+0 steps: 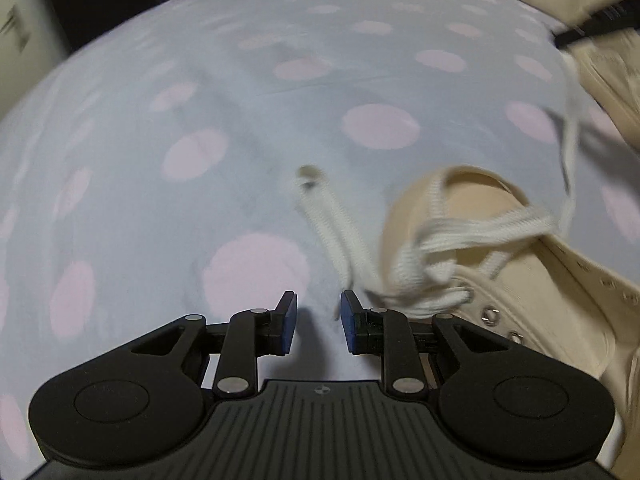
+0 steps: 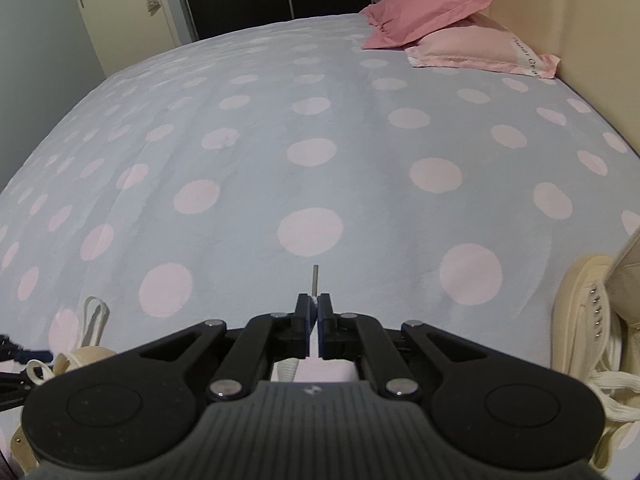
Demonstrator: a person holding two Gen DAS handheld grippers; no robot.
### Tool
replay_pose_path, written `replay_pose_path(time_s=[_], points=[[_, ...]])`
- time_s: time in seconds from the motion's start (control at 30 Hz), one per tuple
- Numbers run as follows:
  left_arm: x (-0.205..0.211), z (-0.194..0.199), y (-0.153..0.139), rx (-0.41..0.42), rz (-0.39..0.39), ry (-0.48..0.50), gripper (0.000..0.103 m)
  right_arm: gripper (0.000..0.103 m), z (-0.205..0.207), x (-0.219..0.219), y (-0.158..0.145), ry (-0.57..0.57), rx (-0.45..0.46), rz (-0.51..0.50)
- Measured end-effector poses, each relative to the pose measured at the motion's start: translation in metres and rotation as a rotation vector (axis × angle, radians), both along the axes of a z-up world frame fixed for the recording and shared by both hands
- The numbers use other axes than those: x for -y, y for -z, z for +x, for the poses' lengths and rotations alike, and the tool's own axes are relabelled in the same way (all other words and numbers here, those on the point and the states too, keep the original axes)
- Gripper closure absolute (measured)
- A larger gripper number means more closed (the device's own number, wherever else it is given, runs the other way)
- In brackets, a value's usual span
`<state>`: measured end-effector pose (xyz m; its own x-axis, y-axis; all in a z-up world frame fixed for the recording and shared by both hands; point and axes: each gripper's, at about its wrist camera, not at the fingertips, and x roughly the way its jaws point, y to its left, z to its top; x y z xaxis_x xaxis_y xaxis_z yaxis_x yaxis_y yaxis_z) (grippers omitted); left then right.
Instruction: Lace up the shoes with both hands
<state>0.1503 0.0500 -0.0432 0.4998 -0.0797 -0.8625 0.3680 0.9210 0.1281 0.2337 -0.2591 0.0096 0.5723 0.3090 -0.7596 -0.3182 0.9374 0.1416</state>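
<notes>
1. Pinching a white lace (image 2: 315, 300), our right gripper (image 2: 318, 306) has its jaws pressed together; the aglet (image 2: 315, 280) pokes out above the spotted bedsheet (image 2: 360, 140).
2. We keep our left gripper (image 1: 319, 312) parted, empty, just beside the cream shoe (image 1: 520, 280) and its loose lace end (image 1: 332, 220).

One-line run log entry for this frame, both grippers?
left gripper: open, beside cream sneaker, empty | right gripper: shut on white lace end, aglet protruding | surface: polka-dot bedsheet
</notes>
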Motion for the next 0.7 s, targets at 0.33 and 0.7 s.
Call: replay_pose_path(time_s=[0.33, 0.7], points=[[0.008, 0.015, 0.016, -0.020, 0.005, 0.036, 0.102, 0.099, -0.004, -0.004, -0.001, -0.024, -0.002, 0.016], [-0.031, -0.007, -0.089, 0.324, -0.146, -0.172, 0.103, 0.099, -0.029, -0.005, -0.048, -0.046, 0.129, 0.077]])
